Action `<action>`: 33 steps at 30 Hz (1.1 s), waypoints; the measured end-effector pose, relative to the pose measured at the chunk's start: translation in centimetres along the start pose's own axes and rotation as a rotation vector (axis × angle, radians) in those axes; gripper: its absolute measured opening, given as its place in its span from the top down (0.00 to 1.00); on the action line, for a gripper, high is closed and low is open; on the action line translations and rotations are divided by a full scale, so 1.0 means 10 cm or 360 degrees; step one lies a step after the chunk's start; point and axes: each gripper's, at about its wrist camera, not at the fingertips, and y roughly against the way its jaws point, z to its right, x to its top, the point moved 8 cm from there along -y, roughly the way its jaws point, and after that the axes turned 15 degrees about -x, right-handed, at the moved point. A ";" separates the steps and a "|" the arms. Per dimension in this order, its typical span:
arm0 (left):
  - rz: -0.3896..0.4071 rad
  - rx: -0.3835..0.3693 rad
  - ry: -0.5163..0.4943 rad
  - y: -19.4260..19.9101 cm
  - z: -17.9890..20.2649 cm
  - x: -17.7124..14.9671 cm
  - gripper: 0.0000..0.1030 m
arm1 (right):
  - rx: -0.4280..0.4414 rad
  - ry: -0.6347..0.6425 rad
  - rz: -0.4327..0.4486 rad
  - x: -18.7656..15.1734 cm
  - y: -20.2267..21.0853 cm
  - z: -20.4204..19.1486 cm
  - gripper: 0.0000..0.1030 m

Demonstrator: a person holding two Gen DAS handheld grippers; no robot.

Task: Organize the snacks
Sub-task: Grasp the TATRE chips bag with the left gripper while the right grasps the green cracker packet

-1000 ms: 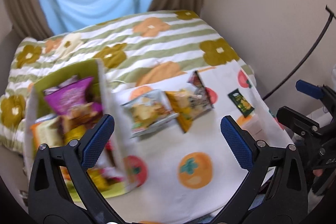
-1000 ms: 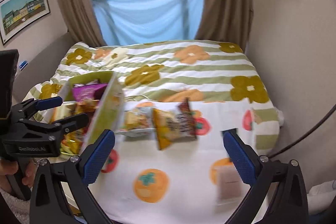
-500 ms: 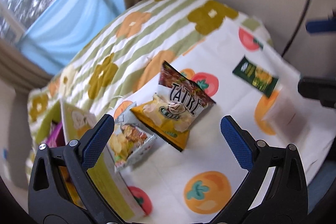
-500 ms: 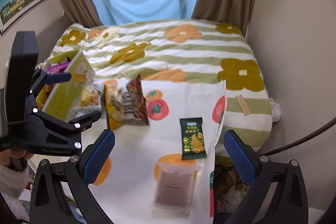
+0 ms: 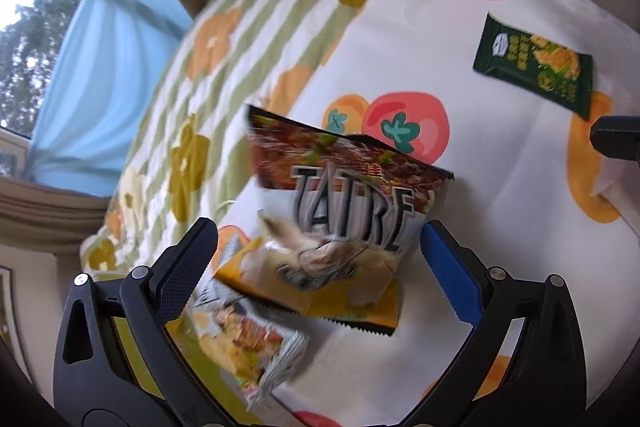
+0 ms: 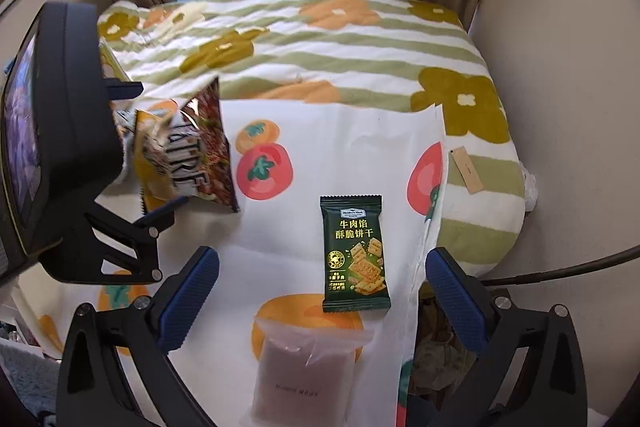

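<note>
My left gripper [image 5: 318, 259] is open, its jaws either side of a brown and yellow chip bag [image 5: 340, 227] that lies on a white fruit-print cloth [image 5: 500, 187]. A smaller silver snack bag [image 5: 248, 347] lies partly under it. The chip bag also shows in the right wrist view [image 6: 188, 163], with the left gripper's body [image 6: 68, 147] over it. My right gripper [image 6: 322, 291] is open and empty above a dark green cracker packet [image 6: 355, 255] and a clear packet with a brown block [image 6: 304, 375].
The cloth lies on a bed with a green-striped flower quilt [image 6: 320, 43]. A yellow-green box [image 5: 132, 339] edge shows behind my left jaw. The bed's right edge [image 6: 500, 227] drops off by the wall, with a black cable [image 6: 560, 267] there.
My left gripper has moved away from the snack box and down to the chip bag. My right gripper has swung right and lowered towards the green packet and clear packet.
</note>
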 end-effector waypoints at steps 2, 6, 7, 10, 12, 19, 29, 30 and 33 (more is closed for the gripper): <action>-0.0029 -0.0024 0.0007 -0.10 -0.04 -0.01 0.02 | 0.0001 -0.0018 -0.0035 0.00 -0.09 -0.01 0.00; -0.0052 -0.0131 0.0025 -0.24 -0.07 -0.02 0.02 | 0.0004 -0.0018 -0.0098 0.01 -0.26 -0.04 0.02; -0.0054 -0.0160 0.0025 -0.27 -0.07 -0.02 0.04 | 0.0012 -0.0012 -0.0118 0.00 -0.31 -0.06 0.07; -0.0047 -0.0191 0.0008 -0.30 -0.06 -0.03 0.18 | 0.0018 0.0013 -0.0173 -0.01 -0.43 -0.09 0.13; -0.0028 -0.0244 0.0019 -0.29 -0.05 -0.01 0.24 | 0.0016 0.0030 -0.0200 -0.01 -0.50 -0.09 0.14; -0.0003 -0.0261 -0.0015 -0.29 -0.03 0.01 0.30 | 0.0009 0.0096 -0.0321 -0.06 -0.69 -0.09 0.26; -0.0008 -0.0328 0.0085 -0.24 -0.04 -0.02 0.35 | 0.0011 0.0217 -0.0404 -0.13 -0.78 -0.05 0.28; -0.0009 -0.0331 0.0092 -0.24 -0.03 -0.02 0.35 | 0.0017 0.0230 -0.0411 -0.13 -0.79 -0.04 0.28; -0.0006 -0.0334 0.0134 -0.22 -0.04 -0.04 0.35 | 0.0027 0.0255 -0.0413 -0.13 -0.80 -0.03 0.32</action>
